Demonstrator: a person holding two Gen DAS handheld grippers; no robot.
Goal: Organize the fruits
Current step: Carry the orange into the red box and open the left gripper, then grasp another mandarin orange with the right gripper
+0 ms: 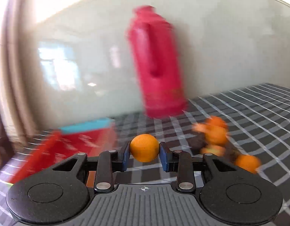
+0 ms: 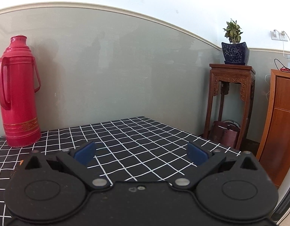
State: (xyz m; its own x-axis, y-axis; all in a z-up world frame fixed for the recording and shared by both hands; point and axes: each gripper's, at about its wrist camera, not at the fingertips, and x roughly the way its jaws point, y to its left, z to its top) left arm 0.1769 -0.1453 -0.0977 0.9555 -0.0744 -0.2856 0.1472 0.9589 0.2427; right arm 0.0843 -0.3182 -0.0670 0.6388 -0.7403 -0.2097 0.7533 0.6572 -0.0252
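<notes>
My bench [image 2: 137, 141], under a black white-checked cloth, carries a red thermos [image 2: 17, 92] at far left, a blurred heap of oranges [image 1: 216, 133], and perhaps a red basket [image 1: 84, 141].

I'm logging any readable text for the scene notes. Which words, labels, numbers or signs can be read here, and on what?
No text can be read in either view.
Red thermos: a gold patterned band near its base, ornament only, no letters legible.
Red box with the blue lid: pale marks on its side, too motion-blurred to read.
Blue plant pot: white floral scrollwork, no words.
Left claw: a crosshair symbol on its body, no lettering.
</notes>
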